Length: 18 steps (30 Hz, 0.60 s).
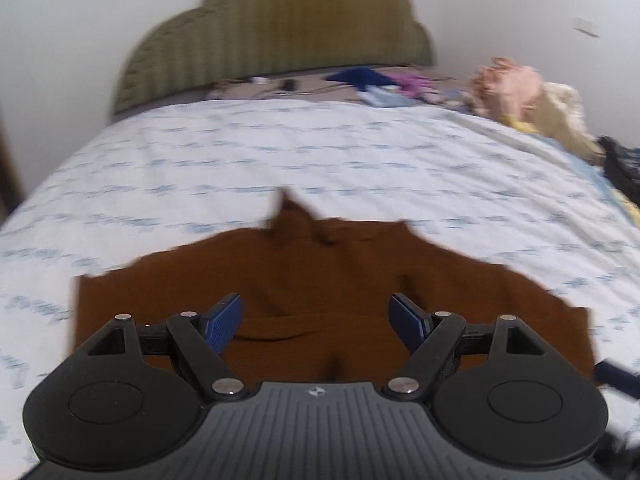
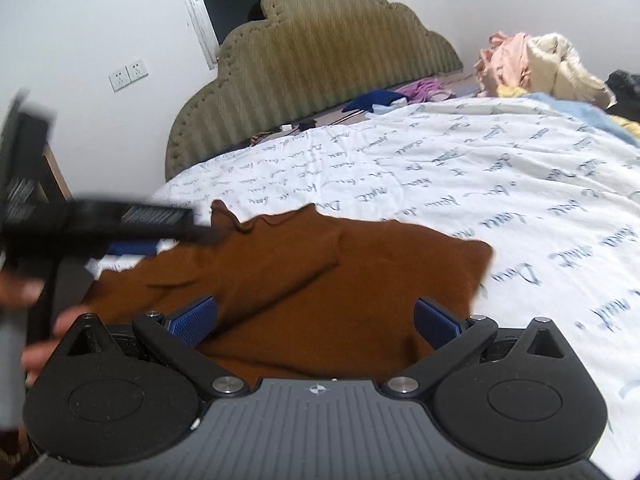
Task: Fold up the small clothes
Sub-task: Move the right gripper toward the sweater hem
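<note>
Left gripper jaws wide, nothing held, hovering over brown top. Right gripper same deal, jaws wide, brown top right between and ahead of them, sleeve folded across. Top lies on bed, white sheet with script print. Beyond jaws: headboard, clothes pile far right. Left view blurry.

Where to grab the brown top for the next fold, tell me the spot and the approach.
Take the brown top at its right corner, coming in from the right over the white sheet. That corner lies flat with its edge exposed, so the open right gripper could probably pinch it and carry it across. The folded sleeve already lies diagonally over the body.
</note>
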Each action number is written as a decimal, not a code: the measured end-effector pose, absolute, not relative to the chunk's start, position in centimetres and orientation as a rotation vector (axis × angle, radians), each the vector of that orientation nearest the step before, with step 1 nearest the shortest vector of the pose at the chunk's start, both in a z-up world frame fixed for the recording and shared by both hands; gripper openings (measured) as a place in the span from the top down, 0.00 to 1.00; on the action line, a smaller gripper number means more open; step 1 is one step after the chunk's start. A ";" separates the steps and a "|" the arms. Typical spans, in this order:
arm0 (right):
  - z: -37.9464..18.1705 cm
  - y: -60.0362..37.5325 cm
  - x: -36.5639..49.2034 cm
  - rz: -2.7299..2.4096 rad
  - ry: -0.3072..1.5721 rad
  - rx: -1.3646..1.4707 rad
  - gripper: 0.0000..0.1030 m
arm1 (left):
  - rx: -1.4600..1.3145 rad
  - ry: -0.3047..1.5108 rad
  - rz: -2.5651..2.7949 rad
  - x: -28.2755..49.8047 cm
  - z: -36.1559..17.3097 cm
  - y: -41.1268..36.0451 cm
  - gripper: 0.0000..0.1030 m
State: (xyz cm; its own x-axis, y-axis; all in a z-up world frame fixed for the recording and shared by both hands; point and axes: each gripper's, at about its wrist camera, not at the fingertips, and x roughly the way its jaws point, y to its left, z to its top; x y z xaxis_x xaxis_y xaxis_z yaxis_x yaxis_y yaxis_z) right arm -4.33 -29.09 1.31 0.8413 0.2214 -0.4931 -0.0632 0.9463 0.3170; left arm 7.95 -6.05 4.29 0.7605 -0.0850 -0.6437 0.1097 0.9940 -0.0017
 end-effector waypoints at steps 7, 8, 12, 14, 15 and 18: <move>0.9 -23.7 1.1 0.071 0.606 0.009 0.00 | 0.052 0.753 0.018 7.9 2.1 -1.6 0.22; 0.9 -22.9 1.9 0.072 0.613 -0.012 0.00 | 0.053 0.765 0.019 7.9 1.7 -1.4 0.22; 0.4 -20.1 4.4 0.092 0.653 -0.081 0.00 | 0.074 0.793 0.030 7.9 0.3 -1.3 0.22; -0.1 -18.7 5.3 0.044 0.669 -0.170 0.00 | 0.077 0.806 0.032 7.9 -0.3 -1.1 0.22; -0.4 -18.0 5.7 0.013 0.676 -0.218 0.00 | 0.077 0.809 0.031 8.1 -0.6 -1.2 0.22; -1.1 -17.6 5.9 -0.061 0.677 -0.308 0.00 | 0.093 0.801 0.029 7.8 -1.0 -1.3 0.22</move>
